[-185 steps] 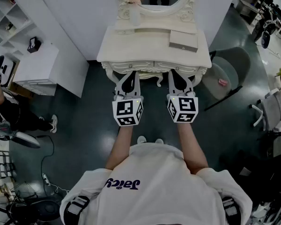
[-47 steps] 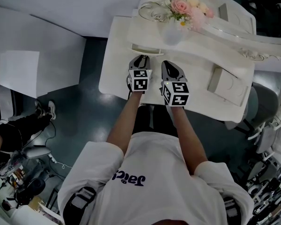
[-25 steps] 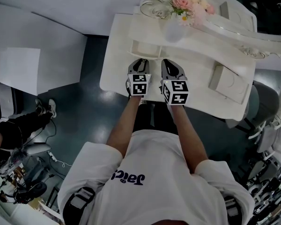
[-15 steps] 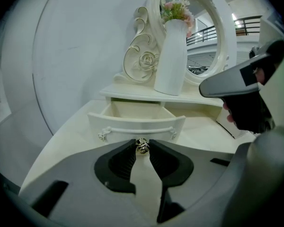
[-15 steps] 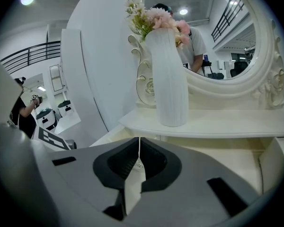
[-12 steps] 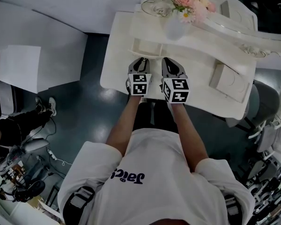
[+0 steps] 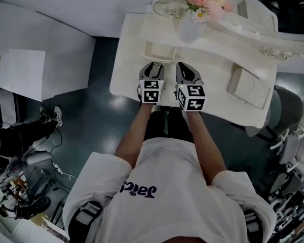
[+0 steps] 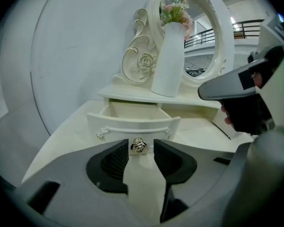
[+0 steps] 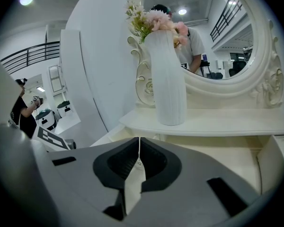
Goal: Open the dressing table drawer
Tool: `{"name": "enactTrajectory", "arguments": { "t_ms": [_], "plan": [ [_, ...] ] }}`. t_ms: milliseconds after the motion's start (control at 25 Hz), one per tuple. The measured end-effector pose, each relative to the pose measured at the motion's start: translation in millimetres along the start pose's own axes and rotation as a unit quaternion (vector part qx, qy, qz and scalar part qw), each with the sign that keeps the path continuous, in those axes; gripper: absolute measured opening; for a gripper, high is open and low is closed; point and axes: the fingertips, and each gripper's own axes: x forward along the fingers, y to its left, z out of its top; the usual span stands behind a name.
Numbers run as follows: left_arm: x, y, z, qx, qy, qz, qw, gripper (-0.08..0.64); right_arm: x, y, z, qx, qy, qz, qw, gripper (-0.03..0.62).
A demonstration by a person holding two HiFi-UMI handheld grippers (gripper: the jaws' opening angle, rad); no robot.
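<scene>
Left tongs (image 8: pixel 141 151) are standing apart, their jaws having just been opening. The drawer's metal knob (image 8: pixel 138 145) is sitting between the tips, with neither pad pressing on it. I am seeing the drawer (image 8: pixel 132 121) pulled out from under a low shelf (image 8: pixel 132 96), straight ahead of those tongs.

Right tongs (image 9: pixel 138 148) are staying out of it, jaws pressed together and hovering just beside the left pair over the surface (image 8: pixel 57 145).

On the shelf above the drawer, a white vase (image 8: pixel 170 60) of pink flowers (image 8: pixel 176 11) is standing before the oval mirror (image 8: pixel 206 41). A flat box (image 7: pixel 248 87) is lying further right on the surface.

Dark lettering on my white shirt (image 7: pixel 162 186) is looking like "Jaicy".
</scene>
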Motion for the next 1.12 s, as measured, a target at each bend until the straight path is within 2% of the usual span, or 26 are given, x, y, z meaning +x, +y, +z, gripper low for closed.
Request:
{"name": "enactTrajectory", "arguments": {
  "t_ms": [240,360,480,760,1120],
  "plan": [
    [-27,-2,13,0.015,-0.019,-0.006,0.9997,0.16,-8,0,18,-0.007,-0.017,-0.002,1.0,0.015],
    [-47,6,39,0.007,-0.055,0.002,0.9985,0.16,-16,0,37,-0.012,-0.036,-0.003,0.999,0.015],
    [-74,12,80,-0.003,-0.102,0.004,0.9947,0.158,-27,4,60,-0.022,-0.06,-0.002,0.998,0.015],
    [-130,8,175,0.009,-0.207,0.006,0.9784,0.133,-55,18,128,-0.057,-0.129,0.012,0.99,0.015],
    [-178,-9,251,0.038,-0.295,0.0,0.9547,0.076,-90,26,192,-0.079,-0.21,0.011,0.974,0.015]
  ]
}}
